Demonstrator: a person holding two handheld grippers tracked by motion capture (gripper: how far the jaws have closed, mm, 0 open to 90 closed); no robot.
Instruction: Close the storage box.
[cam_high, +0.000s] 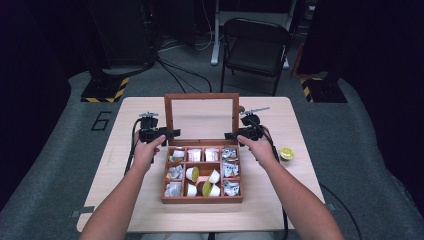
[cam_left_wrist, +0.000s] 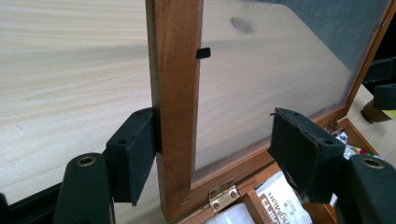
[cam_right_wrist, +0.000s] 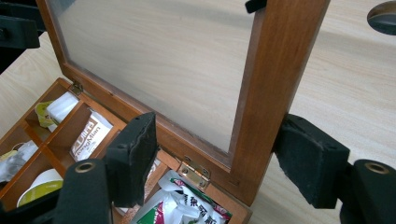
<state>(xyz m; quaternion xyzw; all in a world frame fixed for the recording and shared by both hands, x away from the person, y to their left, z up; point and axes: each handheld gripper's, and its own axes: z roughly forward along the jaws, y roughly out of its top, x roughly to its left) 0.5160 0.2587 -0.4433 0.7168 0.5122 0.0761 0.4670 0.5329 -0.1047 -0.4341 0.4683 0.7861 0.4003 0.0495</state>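
The pale wooden desk (cam_high: 100, 190) carries a brown wooden compartment box (cam_high: 202, 199) of sachets and small cups at its middle, with its glass-paned wooden lid (cam_high: 202, 97) standing near upright on the back hinges. The step in hand looks like swinging that lid, one gripper on each side rail. The left gripper (cam_left_wrist: 215, 149) stands half open astride the left rail, one pad touching the wood, the other clear. The right gripper (cam_right_wrist: 219, 158) straddles the right rail likewise, outer pad against it, gripping nothing firmly. Next, both must move evenly so the lid does not twist on its small brass hinges (cam_left_wrist: 223, 193).

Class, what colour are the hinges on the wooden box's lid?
Brass-gold, clearest on the hinge in the right gripper view.
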